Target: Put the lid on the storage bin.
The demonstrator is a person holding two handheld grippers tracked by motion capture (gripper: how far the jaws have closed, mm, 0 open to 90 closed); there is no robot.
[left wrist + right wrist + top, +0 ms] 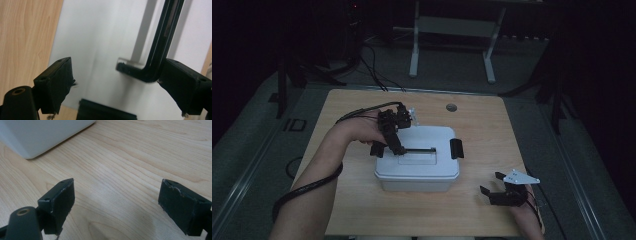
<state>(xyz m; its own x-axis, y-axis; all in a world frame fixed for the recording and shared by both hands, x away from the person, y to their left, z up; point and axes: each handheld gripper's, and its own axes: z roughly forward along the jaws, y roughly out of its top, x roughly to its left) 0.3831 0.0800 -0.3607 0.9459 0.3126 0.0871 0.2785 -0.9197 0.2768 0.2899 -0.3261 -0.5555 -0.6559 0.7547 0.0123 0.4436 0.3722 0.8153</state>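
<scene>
A white plastic box (417,170) with a lid stands in the middle of the wooden table (357,200). Its lid (100,37) carries a black handle (419,149) and has a black latch on the left (378,149) and one on the right (456,148). My left gripper (394,145) hovers over the lid's left part, open. In the left gripper view the handle's bent corner (150,75) lies between the jaws of that gripper (117,82), close against the right pad, and the left pad stands apart. My right gripper (491,183) rests open at the box's front right, with nothing between its jaws (116,202).
A round grommet (451,107) sits in the table's far edge. Beyond the table stands a white desk frame (414,50), and cables (377,75) trail on the dark floor. The box's corner (37,135) lies ahead and to the left of the right gripper, with bare wood (140,157) between.
</scene>
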